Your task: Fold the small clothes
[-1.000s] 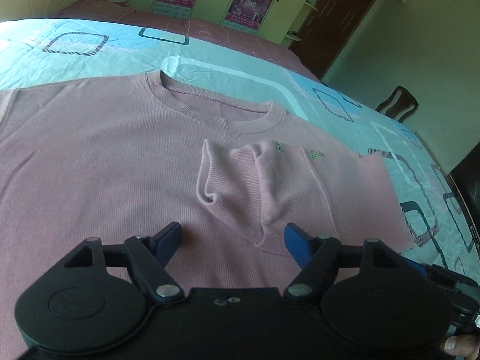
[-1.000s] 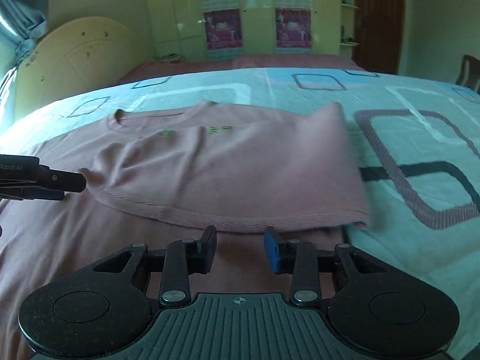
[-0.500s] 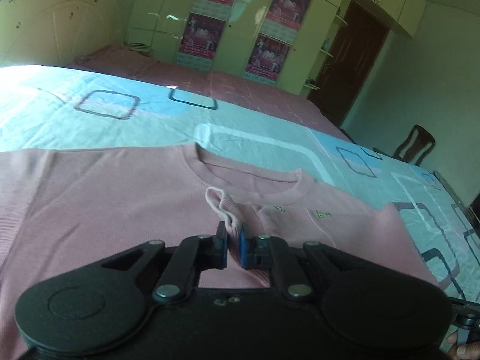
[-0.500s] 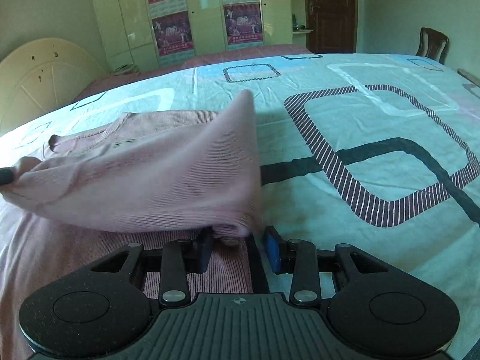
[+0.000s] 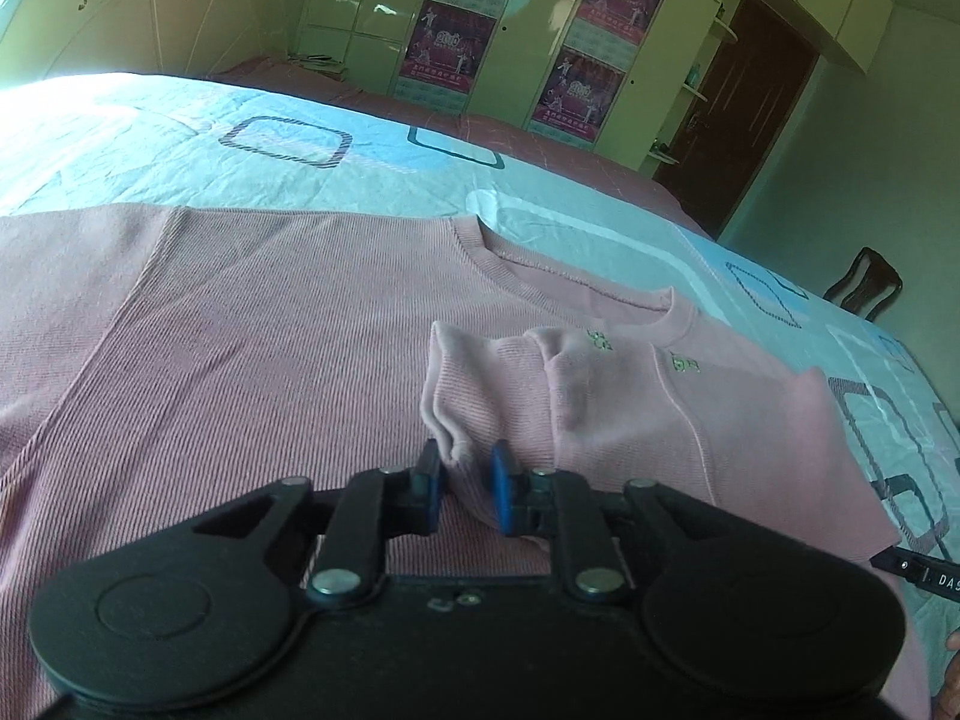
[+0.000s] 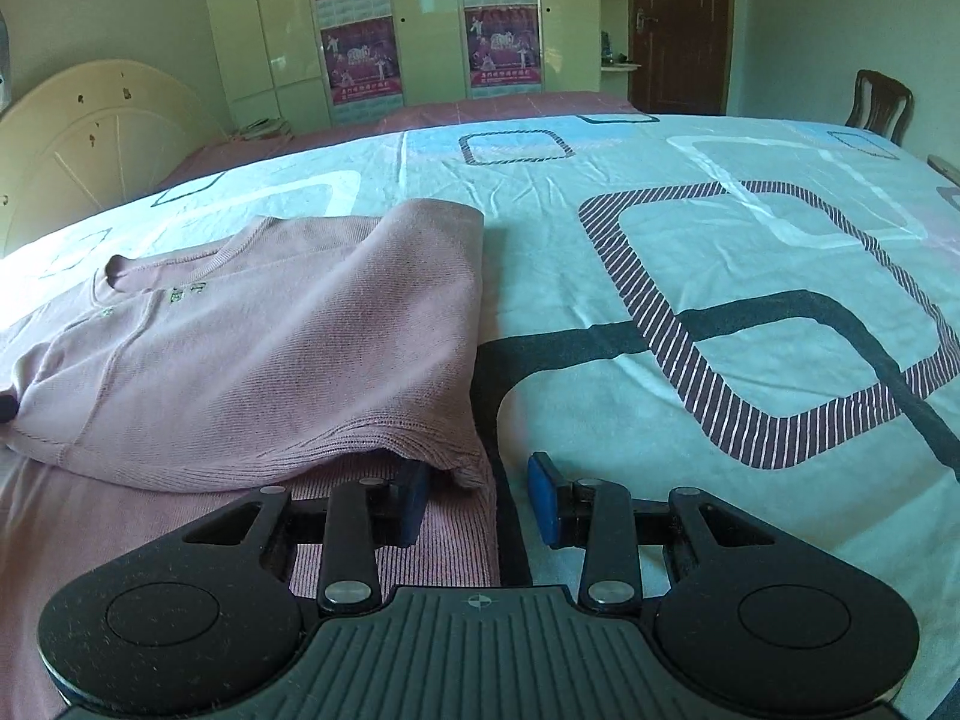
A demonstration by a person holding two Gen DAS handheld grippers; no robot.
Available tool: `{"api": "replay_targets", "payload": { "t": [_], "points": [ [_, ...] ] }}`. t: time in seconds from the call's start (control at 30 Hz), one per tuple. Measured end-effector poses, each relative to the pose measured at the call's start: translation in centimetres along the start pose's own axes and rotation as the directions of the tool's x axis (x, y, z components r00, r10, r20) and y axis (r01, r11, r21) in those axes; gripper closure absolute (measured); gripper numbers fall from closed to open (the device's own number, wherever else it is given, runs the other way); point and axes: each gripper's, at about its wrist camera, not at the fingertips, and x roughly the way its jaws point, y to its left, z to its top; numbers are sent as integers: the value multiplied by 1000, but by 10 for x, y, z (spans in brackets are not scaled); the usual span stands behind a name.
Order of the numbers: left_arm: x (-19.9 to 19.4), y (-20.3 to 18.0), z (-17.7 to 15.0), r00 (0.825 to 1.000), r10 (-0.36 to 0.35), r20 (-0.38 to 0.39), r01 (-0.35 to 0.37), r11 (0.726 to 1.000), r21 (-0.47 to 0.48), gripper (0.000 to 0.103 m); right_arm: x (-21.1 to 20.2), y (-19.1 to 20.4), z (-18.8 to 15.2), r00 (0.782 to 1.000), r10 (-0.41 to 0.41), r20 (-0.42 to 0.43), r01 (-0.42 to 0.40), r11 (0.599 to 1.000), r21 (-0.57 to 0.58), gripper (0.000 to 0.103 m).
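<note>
Pink sweater flat on bed, right side folded over onto chest. Left gripper opening, sleeve cuff between fingers, pads off it. Right gripper narrow gap around folded hem corner, not pinching. Bedsheet beyond right edge bare.

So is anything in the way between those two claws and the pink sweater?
Nothing visible. The left gripper has the folded sleeve cuff between its opening jaws, and the right gripper sits open at the sweater's folded corner.
</note>
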Motion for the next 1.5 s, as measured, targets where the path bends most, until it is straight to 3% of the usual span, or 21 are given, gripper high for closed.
{"api": "replay_targets", "payload": {
  "t": [0.03, 0.07, 0.13, 0.17, 0.3, 0.37, 0.47, 0.53, 0.57, 0.6, 0.67, 0.8, 0.97, 1.03, 1.07, 1.17, 1.3, 1.43, 1.5],
  "points": [
    [0, 1, 1, 1000, -14, -2, 14, 1000, -2, 76, -3, 0, -2, 1000, 12, 4, -12, 1000, -3, 67],
    [2, 1, 0, 1000, -16, -10, 16, 1000, 12, 77, -4, 0, -4, 1000, 16, 2, -16, 1000, -15, 76],
    [5, -1, 0, 1000, -9, -19, 11, 998, 59, 90, -3, 1, -9, 1000, 8, -1, -8, 999, -40, 95],
    [4, -1, 1, 1000, -10, -8, 11, 998, 62, 97, -4, 0, -10, 1000, 7, 4, -7, 999, -35, 95],
    [-10, -6, 3, 995, 23, 93, -31, 995, 95, 97, -3, 2, -8, 1000, -9, -8, 8, 998, -58, 95],
    [1, -4, -1, 999, 37, 37, -41, 994, 105, 97, -1, 1, -8, 1000, -5, -10, 4, 998, -63, 95],
    [4, 3, -4, 999, 27, 31, -30, 996, 80, 92, -1, -2, -5, 1000, 10, -28, -12, 998, -67, 95],
    [-2, 9, 2, 1000, 11, 27, -12, 999, 35, 74, -7, -8, 1, 997, 62, -49, -65, 997, -45, 95],
    [-8, 13, 5, 999, 10, 45, -10, 1000, 15, 42, -13, -13, 5, 997, 78, -25, -79, 997, -21, 95],
    [-13, 15, 9, 996, 24, 83, -24, 1000, 8, 23, -20, -18, 12, 995, 99, 14, -100, 995, 10, 94],
    [-12, 20, 19, 994, 6, 111, -9, 1000, 22, 25, -21, -26, 28, 992, 118, 48, -120, 992, 38, 88],
    [25, 24, 42, 999, -32, 26, 32, 999, 19, 27, 11, -39, 68, 989, 128, 75, -137, 984, 118, 88],
    [61, 19, 56, 997, -64, -45, 64, 998, 8, 31, 62, -53, 92, 982, 184, 36, -187, 950, 250, 88],
    [65, 14, 57, 992, -104, -69, 106, 994, 36, 87, 79, -57, 97, 978, 210, 21, -207, 934, 293, 88],
    [64, 11, 55, 995, -86, -54, 89, 995, 55, 99, 85, -59, 98, 975, 223, 18, -217, 926, 310, 88],
    [48, 11, 45, 995, -73, 63, 68, 995, 68, 99, 98, -63, 102, 968, 250, 19, -241, 911, 335, 88],
    [41, 19, 33, 993, -7, 114, 3, 999, 37, 99, 109, -61, 101, 971, 240, 2, -231, 931, 283, 88],
    [52, 23, 33, 998, 4, 67, -5, 1000, 18, 98, 105, -48, 103, 982, 186, -13, -181, 966, 184, 88],
    [54, 26, 38, 998, 14, 58, -15, 1000, 4, 88, 98, -41, 106, 986, 167, 8, -166, 975, 148, 88]
  ]
}}
